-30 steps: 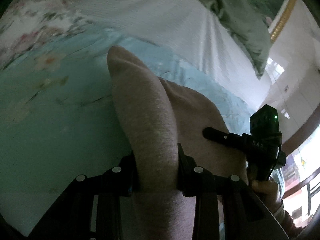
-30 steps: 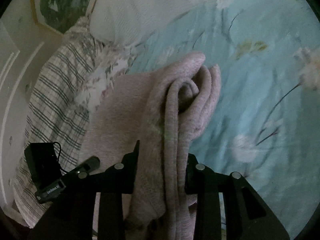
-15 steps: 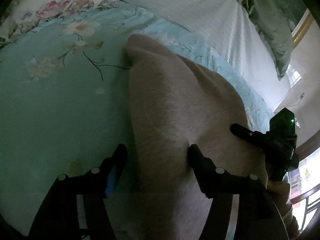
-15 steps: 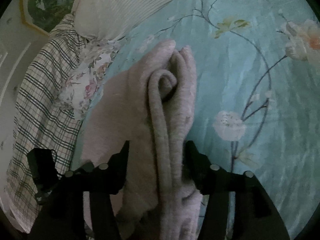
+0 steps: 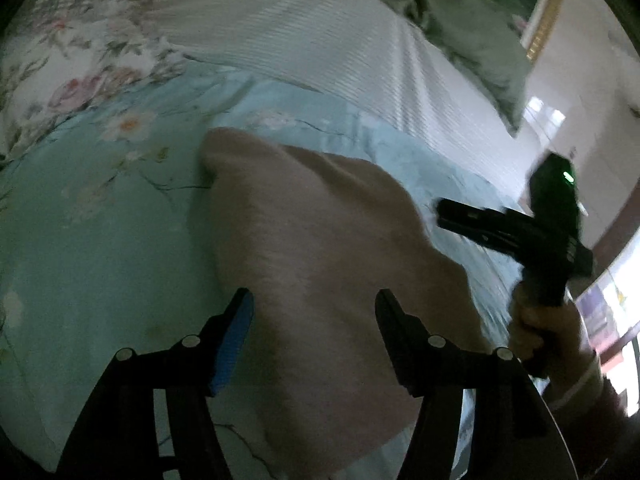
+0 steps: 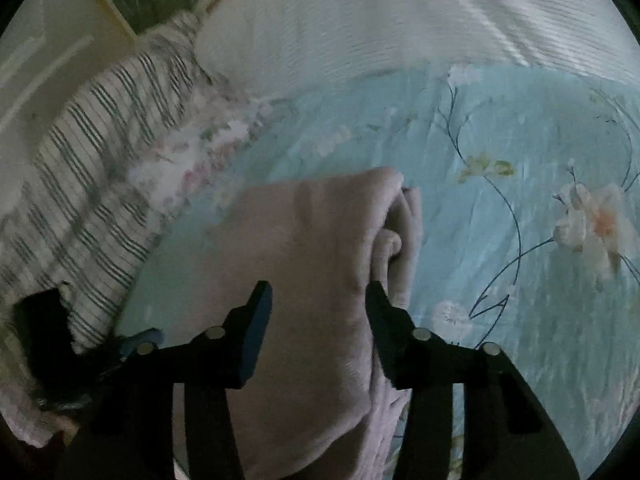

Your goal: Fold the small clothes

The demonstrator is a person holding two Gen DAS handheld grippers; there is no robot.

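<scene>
Bare floral bedsheet (image 6: 520, 320) lies open beside the folded pink garment (image 6: 320, 280); pillows (image 6: 100, 168) crowd the far edge.

garment (image 5: 320, 280) lies on bedsheet (image 5: 100, 260) | left gripper (image 5: 312, 308) & right gripper (image 6: 318, 300) astride garment's near end, jaws apart | folded edges on garment's right side, R view | striped cover (image 5: 320, 40) behind garment | plaid cloth (image 6: 92, 184) left of garment, R view

The left gripper (image 5: 312, 312) stands with jaws spread wide over a folded, dusty-pink knit garment (image 5: 320, 264) lying on a pale-blue floral bedsheet (image 5: 100, 240). The right gripper (image 5: 444, 212), black and hand-held, hovers beside the garment's far edge.
</scene>
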